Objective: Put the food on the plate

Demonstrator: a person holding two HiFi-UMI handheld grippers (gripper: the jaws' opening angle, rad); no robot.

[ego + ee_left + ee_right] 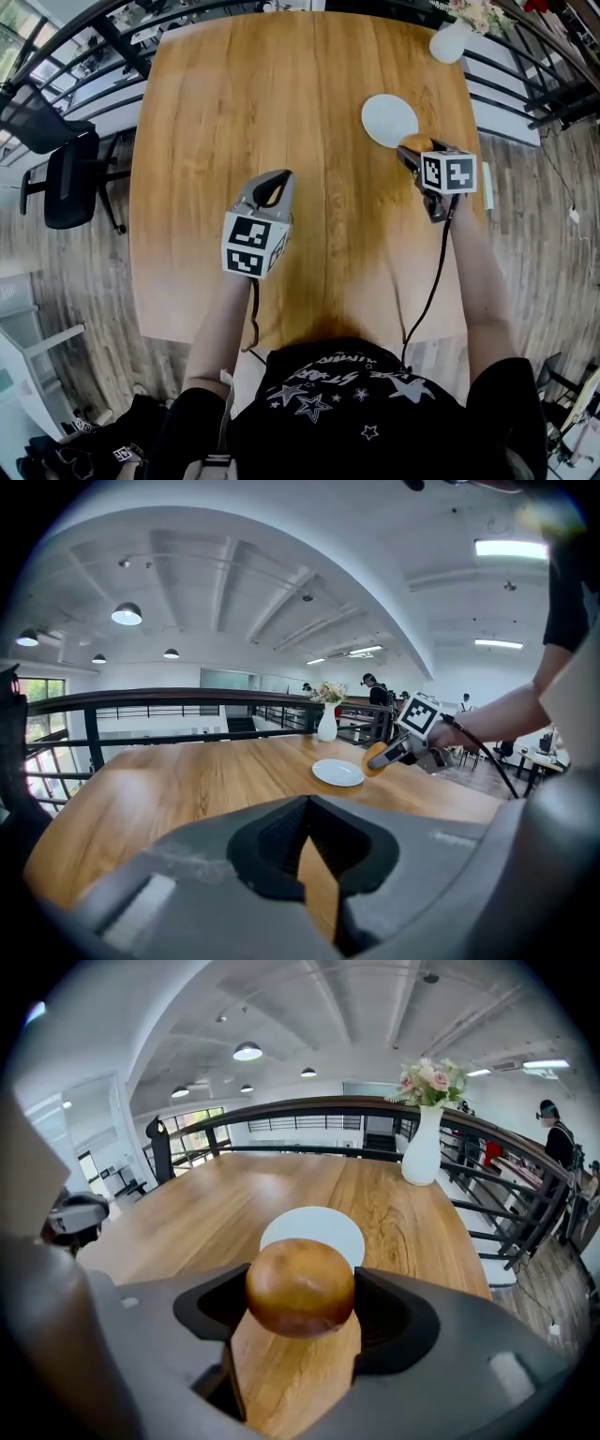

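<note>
While its jaws clamp a round, glossy brown bun [300,1286], the right gripper [412,150] hovers at the near rim of a round white plate [389,120] on the wooden table [234,112]; the left gripper [278,183], jaws together and empty, hangs well apart.

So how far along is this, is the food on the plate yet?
Not yet. Done: the bun is picked up, clamped between the jaws of the right gripper and held off the table. In hand: it hangs by the near edge of the white plate. Left: carry it over the plate, which is bare, lower it and let go. The left gripper holds nothing.
</note>
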